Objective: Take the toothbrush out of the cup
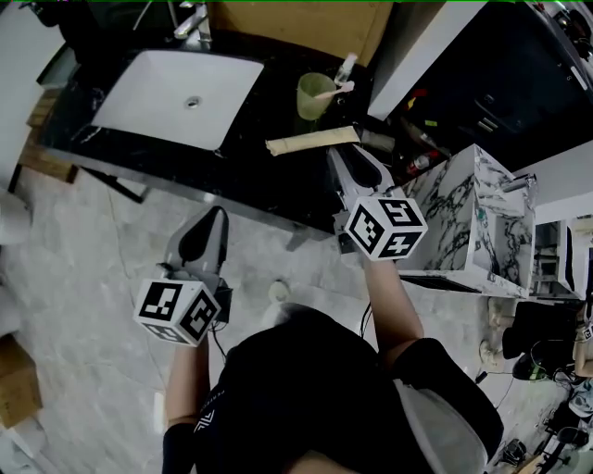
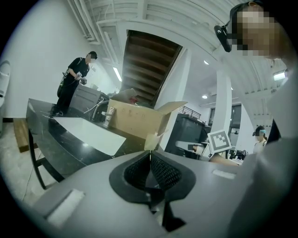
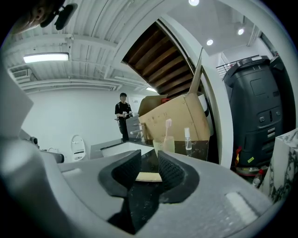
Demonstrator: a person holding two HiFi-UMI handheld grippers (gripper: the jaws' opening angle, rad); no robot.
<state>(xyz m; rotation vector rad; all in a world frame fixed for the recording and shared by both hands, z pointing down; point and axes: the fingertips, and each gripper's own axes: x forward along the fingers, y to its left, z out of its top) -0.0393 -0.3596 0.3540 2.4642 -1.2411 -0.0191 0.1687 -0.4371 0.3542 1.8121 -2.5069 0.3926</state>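
Observation:
A pale green cup (image 1: pixel 313 97) stands on the black counter (image 1: pixel 278 180), right of the sink, with a pink toothbrush (image 1: pixel 332 91) leaning out of it. In the right gripper view the cup (image 3: pixel 164 145) and the upright toothbrush (image 3: pixel 167 128) lie straight ahead, beyond the jaws. My right gripper (image 1: pixel 338 154) hovers over the counter's front part, short of the cup, open and holding nothing (image 3: pixel 150 157). My left gripper (image 1: pixel 218 215) hangs lower left over the floor, off the counter, with its jaws pressed together (image 2: pixel 150 153).
A tan flat strip (image 1: pixel 312 141) lies on the counter between the right gripper and the cup. A small spray bottle (image 1: pixel 346 67) and a cardboard box (image 1: pixel 296 23) stand behind the cup. The white sink (image 1: pixel 176 97) is at left, a marble-patterned block (image 1: pixel 482 218) at right.

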